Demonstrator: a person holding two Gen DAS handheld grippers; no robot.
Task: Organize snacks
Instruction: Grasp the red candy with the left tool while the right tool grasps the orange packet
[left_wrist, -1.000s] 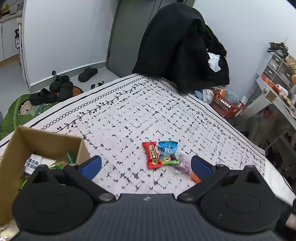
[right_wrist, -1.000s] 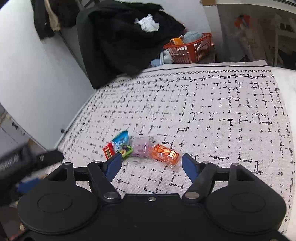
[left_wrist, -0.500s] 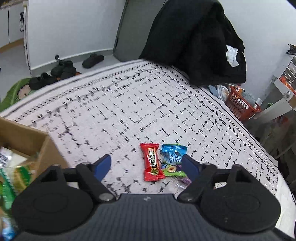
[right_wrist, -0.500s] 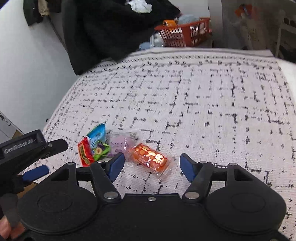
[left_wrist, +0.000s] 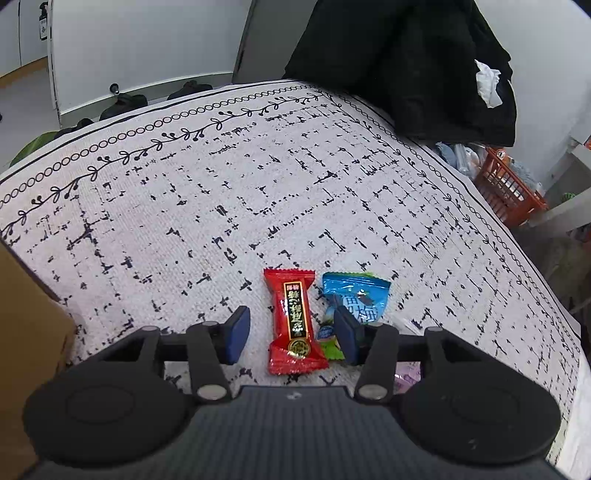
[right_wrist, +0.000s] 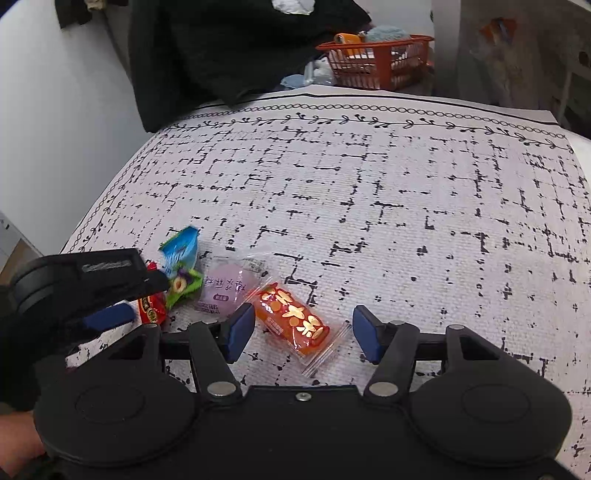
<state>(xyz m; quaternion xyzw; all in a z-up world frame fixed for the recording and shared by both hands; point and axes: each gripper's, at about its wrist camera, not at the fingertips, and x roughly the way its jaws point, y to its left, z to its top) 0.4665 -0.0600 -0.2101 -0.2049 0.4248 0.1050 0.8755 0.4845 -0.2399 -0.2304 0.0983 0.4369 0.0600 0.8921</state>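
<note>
Several snack packets lie in a row on the patterned cloth. My left gripper (left_wrist: 291, 338) is open, its fingers either side of the red packet (left_wrist: 293, 321); its right finger overlaps the blue-green packet (left_wrist: 360, 299). My right gripper (right_wrist: 303, 332) is open around the orange packet (right_wrist: 295, 319). A pale purple packet (right_wrist: 223, 286) lies between the orange and the blue-green packet (right_wrist: 181, 258) in the right wrist view. The left gripper's body (right_wrist: 88, 280) shows at the left of that view, over the red packet (right_wrist: 151, 306).
A cardboard box (left_wrist: 26, 314) stands at the left edge. A black coat on a chair (left_wrist: 406, 62) and an orange basket (right_wrist: 373, 59) sit beyond the table's far edge. The cloth (right_wrist: 406, 206) stretches bare to the right.
Both grippers have moved down and forward onto the snack row. The left now straddles the red packet and the right straddles the orange one. The box has slid out to the left edge.
</note>
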